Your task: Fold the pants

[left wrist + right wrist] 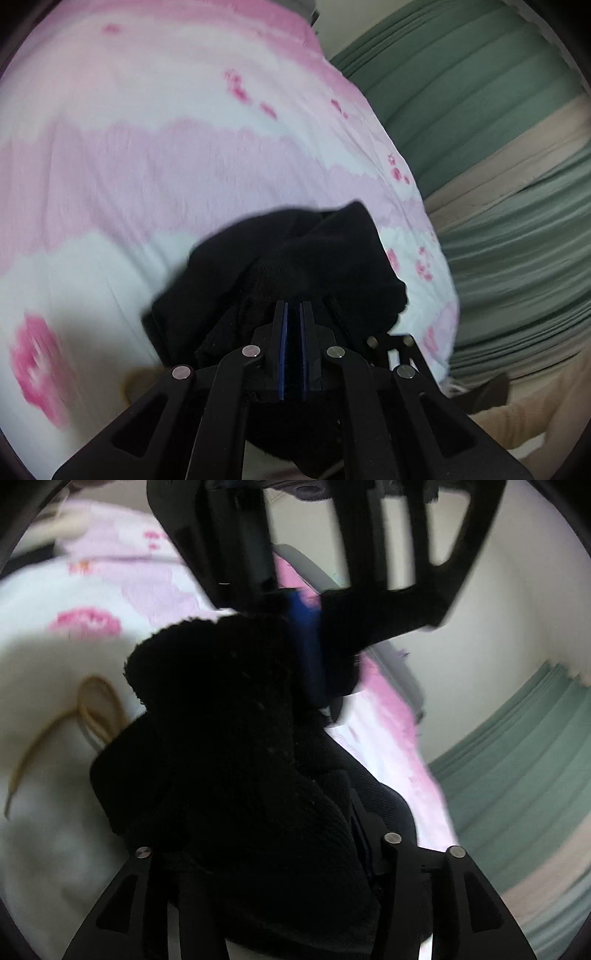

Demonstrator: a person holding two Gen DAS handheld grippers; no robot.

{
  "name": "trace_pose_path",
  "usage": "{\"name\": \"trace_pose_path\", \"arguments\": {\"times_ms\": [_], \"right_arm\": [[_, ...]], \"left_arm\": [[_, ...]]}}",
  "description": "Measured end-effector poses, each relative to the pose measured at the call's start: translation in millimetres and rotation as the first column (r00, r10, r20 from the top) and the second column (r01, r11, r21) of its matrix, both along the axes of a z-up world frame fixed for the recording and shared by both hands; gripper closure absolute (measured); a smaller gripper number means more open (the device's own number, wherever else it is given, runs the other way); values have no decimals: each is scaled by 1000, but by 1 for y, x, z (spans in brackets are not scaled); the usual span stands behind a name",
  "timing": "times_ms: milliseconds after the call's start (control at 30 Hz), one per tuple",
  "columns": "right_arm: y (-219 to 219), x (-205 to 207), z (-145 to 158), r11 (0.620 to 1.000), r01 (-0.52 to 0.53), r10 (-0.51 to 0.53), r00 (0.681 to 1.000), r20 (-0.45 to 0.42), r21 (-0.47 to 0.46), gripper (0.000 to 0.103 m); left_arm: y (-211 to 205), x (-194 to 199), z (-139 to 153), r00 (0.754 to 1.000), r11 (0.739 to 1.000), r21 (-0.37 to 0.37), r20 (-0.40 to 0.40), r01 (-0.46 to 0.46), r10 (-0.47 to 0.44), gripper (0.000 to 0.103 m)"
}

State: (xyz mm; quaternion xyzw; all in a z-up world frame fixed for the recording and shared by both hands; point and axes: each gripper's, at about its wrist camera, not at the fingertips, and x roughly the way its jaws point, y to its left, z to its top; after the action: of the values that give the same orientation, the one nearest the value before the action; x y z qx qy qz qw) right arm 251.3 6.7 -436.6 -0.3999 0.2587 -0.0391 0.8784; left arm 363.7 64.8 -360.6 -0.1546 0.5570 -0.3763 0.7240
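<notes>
Left gripper (293, 314) (jaws together) pinches black pants (295, 254) — bunched.

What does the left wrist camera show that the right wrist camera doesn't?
Only the left wrist view shows the left hand-held gripper from behind, jaws shut on the black fleecy pants. Only the right wrist view shows a tan looped cord. Both share the pants, pink-and-white floral bedspread and green striped fabric.

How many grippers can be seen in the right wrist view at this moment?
2. The right gripper rises from the bottom edge, its fingers hidden under the black pants. The left gripper reaches down from the top, shut on the same fabric.
</notes>
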Motion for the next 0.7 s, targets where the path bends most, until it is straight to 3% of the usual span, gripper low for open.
{"name": "trace_pose_path", "arguments": {"times_ms": [267,400,500,567,700], "right_arm": [[-4,-19,10,997,28,-26,999,-23,78,51],[-1,-24,9,999,38,-38,999,15,15,41],[2,-35,8,998,39,-37,998,59,-39,34],[5,-41,10,996,55,-49,995,91,-68,28],[2,-53,21,998,62,-61,996,61,-12,28]], "left_arm": [[-19,-24,16,997,997,67,56,47,-51,93],[-19,-21,27,995,988,144,75,58,-69,73],[-12,-21,47,993,983,182,113,19,-40,45],[-7,-24,59,988,979,204,149,2,-33,42],[-10,-27,62,981,956,293,182,17,-73,42]]}}
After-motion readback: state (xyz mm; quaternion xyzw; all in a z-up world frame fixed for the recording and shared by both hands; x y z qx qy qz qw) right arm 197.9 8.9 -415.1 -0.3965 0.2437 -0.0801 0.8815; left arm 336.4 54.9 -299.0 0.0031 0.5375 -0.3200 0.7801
